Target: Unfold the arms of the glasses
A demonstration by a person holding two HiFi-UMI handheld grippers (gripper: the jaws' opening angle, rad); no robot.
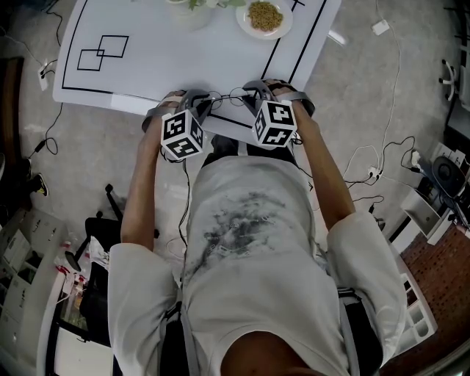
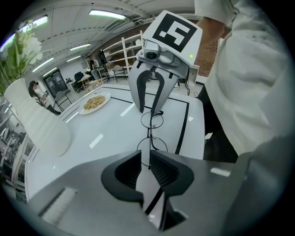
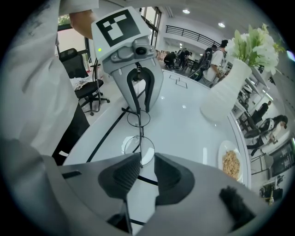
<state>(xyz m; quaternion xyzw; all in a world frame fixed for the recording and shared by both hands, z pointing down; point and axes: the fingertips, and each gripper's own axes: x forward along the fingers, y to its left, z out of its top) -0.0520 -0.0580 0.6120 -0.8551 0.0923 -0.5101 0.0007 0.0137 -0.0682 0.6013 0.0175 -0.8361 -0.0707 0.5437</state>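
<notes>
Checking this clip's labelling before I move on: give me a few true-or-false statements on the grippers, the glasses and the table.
1. The left gripper and the right gripper each grip one end of the glasses. True.
2. The plate is empty. False: it holds noodle-like food.
3. A white vase with flowers stands on the table. True.
4. The glasses are held over the table's far end. False: they are at its near edge, by the person.

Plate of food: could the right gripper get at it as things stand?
Probably not yet: the right gripper is shut on the glasses, whose other end the left gripper holds. The plate lies farther across the table, nothing between, so the way looks free once it lets go.
</notes>
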